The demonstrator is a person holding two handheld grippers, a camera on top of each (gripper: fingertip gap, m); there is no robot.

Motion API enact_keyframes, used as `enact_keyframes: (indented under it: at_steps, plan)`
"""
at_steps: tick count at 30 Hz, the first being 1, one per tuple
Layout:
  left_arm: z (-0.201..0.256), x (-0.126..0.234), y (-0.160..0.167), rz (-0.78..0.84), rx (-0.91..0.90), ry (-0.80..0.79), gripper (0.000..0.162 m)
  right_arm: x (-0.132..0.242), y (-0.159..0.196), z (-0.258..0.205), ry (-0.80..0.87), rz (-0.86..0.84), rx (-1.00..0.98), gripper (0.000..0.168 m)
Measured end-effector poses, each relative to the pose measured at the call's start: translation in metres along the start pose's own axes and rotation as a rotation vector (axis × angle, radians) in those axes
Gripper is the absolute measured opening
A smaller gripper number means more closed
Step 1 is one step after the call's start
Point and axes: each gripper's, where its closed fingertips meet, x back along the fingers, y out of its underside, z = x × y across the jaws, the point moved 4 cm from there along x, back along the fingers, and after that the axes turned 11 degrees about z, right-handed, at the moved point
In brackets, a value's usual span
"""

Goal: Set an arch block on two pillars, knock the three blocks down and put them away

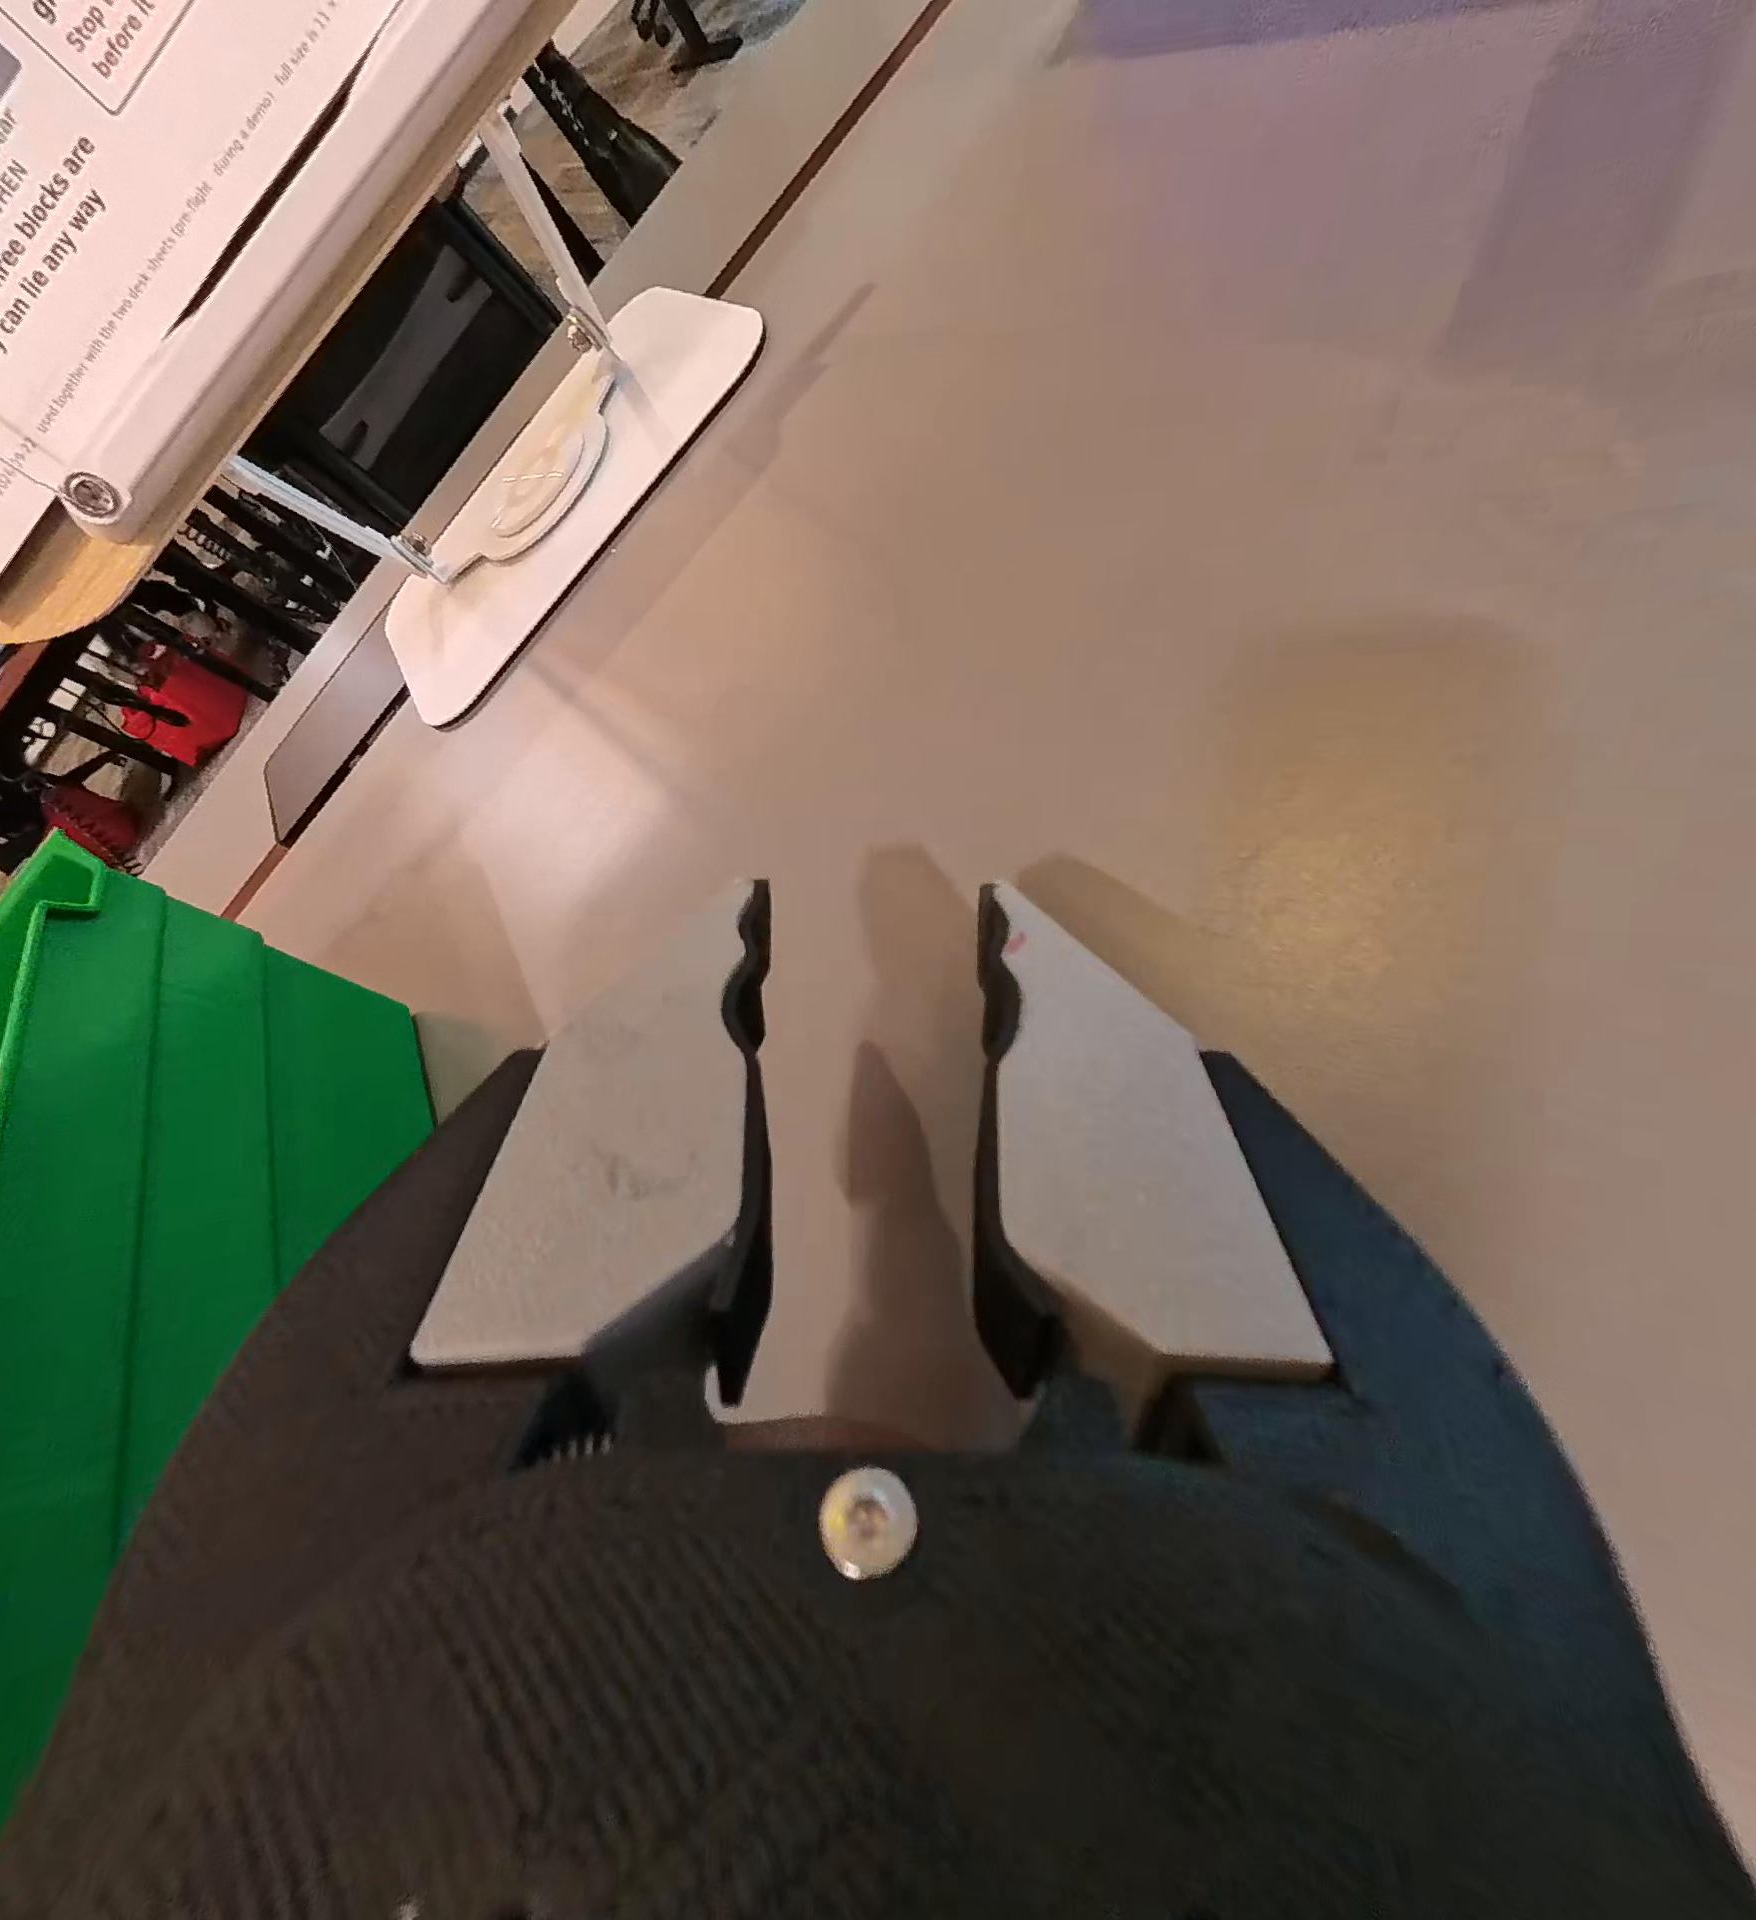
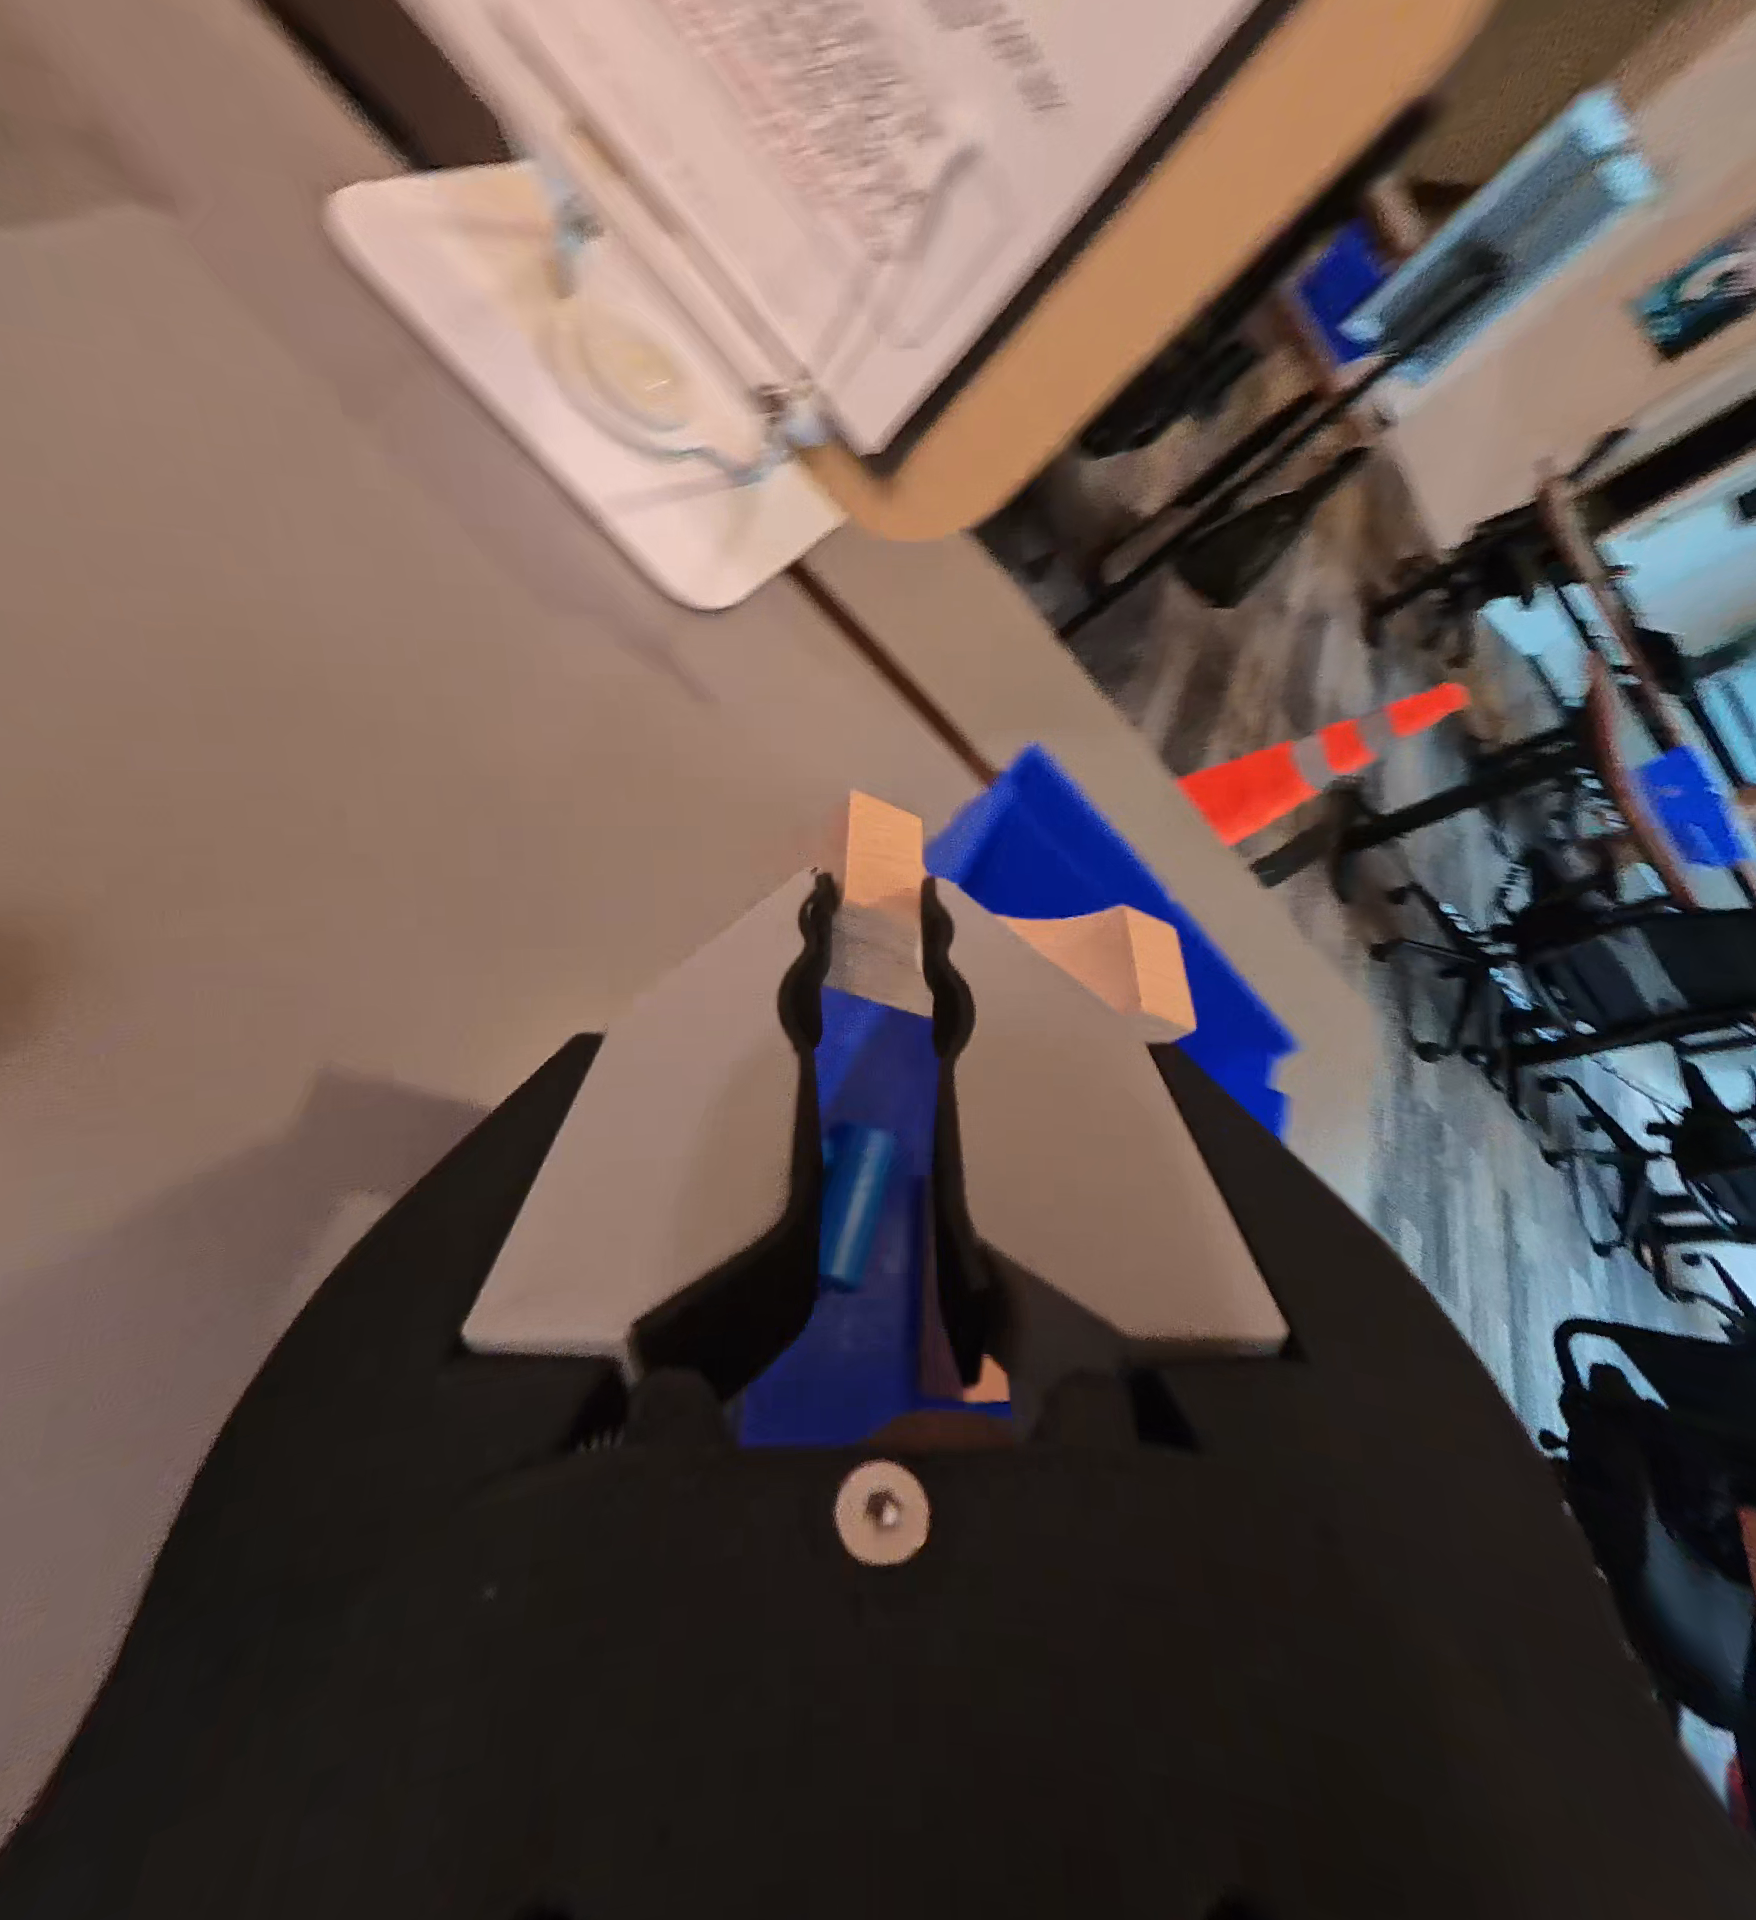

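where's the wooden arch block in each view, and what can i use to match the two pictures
Left wrist view: not in it; the left gripper is open over bare table, with a green bin at lower left.
Right wrist view: centre, the arch block is clamped in the right gripper above the blue bin.
Shared landmark: the white stand base at the table's far edge.

A pale beige tabletop [image 1: 1113,520] with a dark edge fills most of both views; a white document stand [image 1: 583,488] sits at ten o'clock. Beyond the edge, at two o'clock, grey patterned floor [image 2: 1269,644] holds black chairs [image 2: 1632,997], desks and an orange-and-white traffic cone [image 2: 1310,758]
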Motion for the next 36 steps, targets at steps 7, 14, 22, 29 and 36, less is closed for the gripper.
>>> enact_keyframes:
  at_steps: [7,14,22,29,36]
  plan:
    - [-0.002,0.0,0.002,-0.009,-0.008,-0.02,0.037,-0.007,0.094,0.033,-0.064,-0.253,-0.267,0.042]
    - [0.0,0.022,-0.006,0.033,0.146,-0.053,0.061,0.041,0.098,0.013,-0.14,-0.006,-0.393,0.045]
    - [-0.011,0.143,-0.022,0.167,0.326,-0.103,0.067,0.065,0.135,-0.037,-0.256,0.038,-0.505,0.066]
    - [-0.076,0.171,0.027,0.048,0.492,-0.316,0.108,0.032,0.132,-0.066,-0.228,0.046,-0.511,0.072]
    - [-0.098,0.116,0.063,-0.181,0.369,-0.28,0.003,0.011,0.139,-0.065,-0.13,-0.058,-0.46,0.017]
